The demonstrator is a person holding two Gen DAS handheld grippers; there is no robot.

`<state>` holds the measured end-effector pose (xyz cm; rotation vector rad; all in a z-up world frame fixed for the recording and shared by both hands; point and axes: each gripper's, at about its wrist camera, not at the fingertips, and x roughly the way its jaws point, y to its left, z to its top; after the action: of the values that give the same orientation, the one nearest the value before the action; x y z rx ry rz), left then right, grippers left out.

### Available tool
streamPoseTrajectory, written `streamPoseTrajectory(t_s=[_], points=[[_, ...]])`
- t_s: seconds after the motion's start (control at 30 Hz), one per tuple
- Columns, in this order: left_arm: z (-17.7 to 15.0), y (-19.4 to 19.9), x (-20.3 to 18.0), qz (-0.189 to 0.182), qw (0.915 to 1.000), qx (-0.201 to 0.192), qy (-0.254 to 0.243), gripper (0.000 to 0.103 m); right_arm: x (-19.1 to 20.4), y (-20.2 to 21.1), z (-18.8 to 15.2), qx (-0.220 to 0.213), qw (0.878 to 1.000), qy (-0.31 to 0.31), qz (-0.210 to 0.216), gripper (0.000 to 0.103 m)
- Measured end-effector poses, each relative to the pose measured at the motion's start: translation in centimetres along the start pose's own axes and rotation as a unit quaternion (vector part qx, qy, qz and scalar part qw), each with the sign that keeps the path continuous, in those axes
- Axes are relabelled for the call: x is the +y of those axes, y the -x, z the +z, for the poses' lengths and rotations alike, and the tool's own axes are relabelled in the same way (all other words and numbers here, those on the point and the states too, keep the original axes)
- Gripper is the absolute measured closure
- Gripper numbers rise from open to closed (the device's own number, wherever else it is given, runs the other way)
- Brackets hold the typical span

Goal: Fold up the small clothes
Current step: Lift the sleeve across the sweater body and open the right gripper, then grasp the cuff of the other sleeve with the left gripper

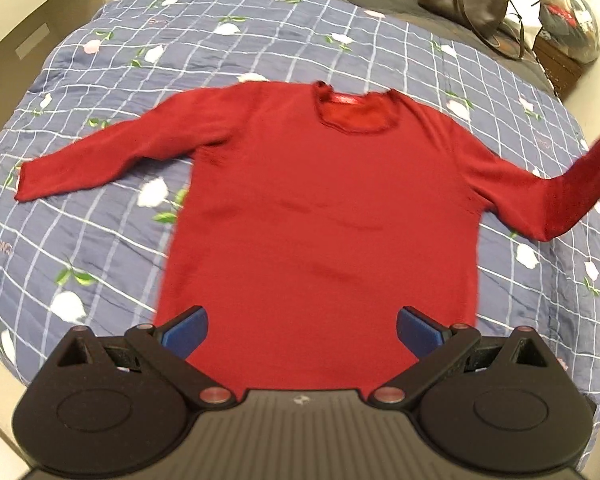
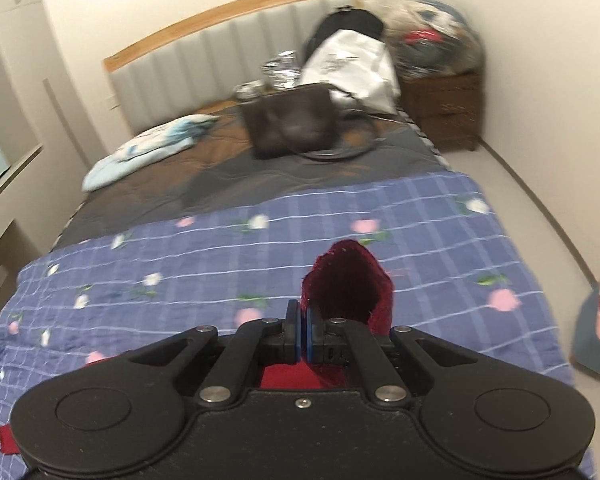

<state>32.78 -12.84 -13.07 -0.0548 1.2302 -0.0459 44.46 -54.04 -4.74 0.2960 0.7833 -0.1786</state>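
Red long-sleeved knit sweater (image 1: 320, 208) looks soft, light; my right tool (image 2: 302, 334) pinches its cuff, left tool (image 1: 302, 330) gapes.

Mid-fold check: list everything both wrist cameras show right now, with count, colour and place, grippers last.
red long-sleeved knit sweater: 1, red, flat on the quilt, neck away from the left camera; one sleeve end lifted at the right edge
blue checked floral quilt: 1, blue with white lines, over the near part of the bed
dark brown leather handbag: 1, brown, on the far part of the bed
pale blue folded cloth: 1, light blue, far left of the bed
padded grey headboard with wooden top: 1, against the wall
brown wicker chest: 1, right of the bed, piled with bags
left gripper: 1, black with blue pads, open above the sweater hem
right gripper: 1, shut on the sweater sleeve
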Motion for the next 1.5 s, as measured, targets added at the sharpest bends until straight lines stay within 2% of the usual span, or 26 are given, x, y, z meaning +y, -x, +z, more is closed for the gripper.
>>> streamPoseTrajectory(t_s=[0.17, 0.43, 0.6, 0.8, 0.93, 1.0, 1.07, 1.13, 1.17, 1.23, 1.37, 1.5], points=[[1.4, 0.8, 6.0, -0.006, 0.9998, -0.012, -0.015, 0.0, 9.7, -1.3, -2.7, 0.017, 0.999, 0.043, 0.005, 0.102], [2.2, 0.6, 16.4, 0.016, 0.9997, -0.008, 0.013, 0.0, 22.9, -6.5, -9.2, 0.058, 0.994, 0.095, 0.0, 0.102], [2.0, 0.7, 21.9, 0.037, 0.9987, 0.0, 0.037, 0.0, 27.6, -9.7, -13.8, 0.092, 0.988, 0.126, -0.013, 0.102], [2.4, 0.7, 25.3, 0.052, 0.9977, 0.002, 0.043, 0.0, 30.3, -12.2, -17.8, 0.128, 0.984, 0.124, -0.018, 0.099], [3.0, 0.3, 26.7, 0.05, 0.9973, 0.001, 0.054, 0.0, 31.0, -12.1, -19.5, 0.141, 0.984, 0.109, -0.004, 0.075], [3.2, 0.0, 27.3, 0.046, 0.9971, 0.002, 0.06, 0.0, 31.2, -11.6, -20.1, 0.147, 0.983, 0.108, 0.001, 0.068], [3.4, -0.5, 27.8, 0.045, 0.9969, 0.004, 0.065, 0.0, 31.1, -10.8, -20.5, 0.151, 0.983, 0.103, 0.005, 0.054], [3.5, -1.2, 28.5, 0.043, 0.9967, 0.006, 0.068, 0.0, 30.7, -9.8, -21.0, 0.155, 0.984, 0.091, 0.01, 0.035], [3.6, -1.7, 29.0, 0.045, 0.9964, 0.007, 0.072, 0.0, 30.5, -9.2, -21.3, 0.157, 0.984, 0.085, 0.013, 0.033], [3.8, -2.6, 30.3, 0.055, 0.9947, 0.009, 0.087, 0.0, 30.0, -8.1, -22.1, 0.164, 0.984, 0.075, 0.012, 0.021], [4.2, -4.7, 34.2, 0.07, 0.9866, 0.014, 0.147, 0.0, 28.8, -5.5, -24.7, 0.187, 0.981, 0.058, 0.01, 0.01], [4.9, -7.2, 38.7, 0.099, 0.9732, 0.016, 0.207, 0.0, 27.6, -3.6, -27.5, 0.217, 0.976, 0.034, -0.005, 0.004]])
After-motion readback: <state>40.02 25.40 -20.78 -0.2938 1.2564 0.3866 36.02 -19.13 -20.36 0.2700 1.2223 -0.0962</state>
